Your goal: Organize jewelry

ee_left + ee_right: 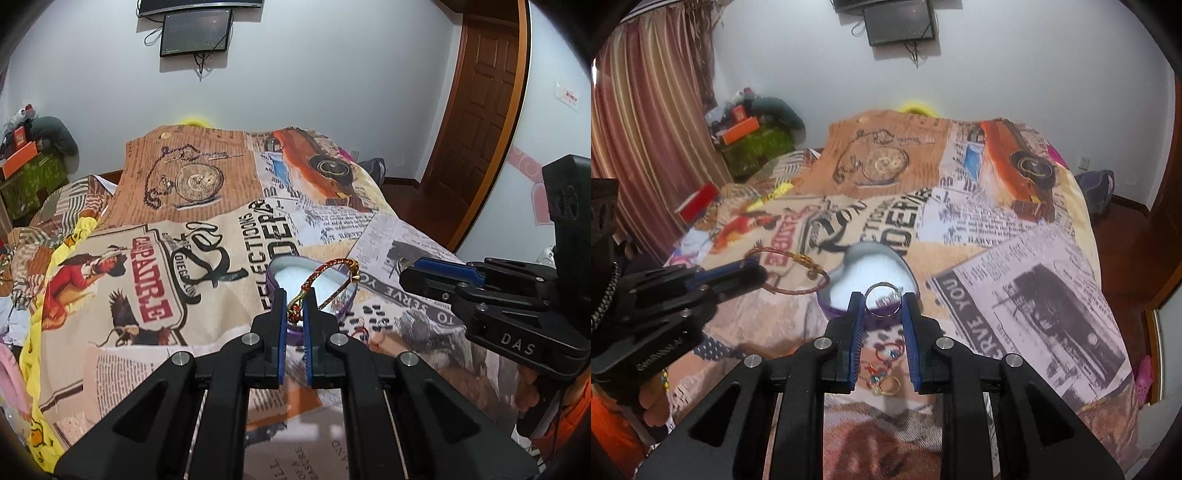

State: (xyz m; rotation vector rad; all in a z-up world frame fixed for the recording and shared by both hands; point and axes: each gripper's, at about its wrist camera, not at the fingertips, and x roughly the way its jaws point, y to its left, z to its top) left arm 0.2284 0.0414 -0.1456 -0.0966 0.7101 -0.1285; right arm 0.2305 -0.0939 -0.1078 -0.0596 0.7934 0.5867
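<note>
While the left gripper point(295, 301) pinches a red-and-gold braided bracelet point(325, 280) between its fingers, the right gripper point(883, 302) clamps a silver ring point(882, 298) — both raised over a purple heart-shaped box point(831, 301) on the bed point(1015, 258). More rings point(886, 384) lie just beside the box.

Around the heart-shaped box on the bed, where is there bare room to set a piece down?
Bare bedspread lies right of the heart-shaped box, over the newspaper print, and beyond it toward the pocket-watch print. It is crowded in front of the box, where small rings lie.
</note>
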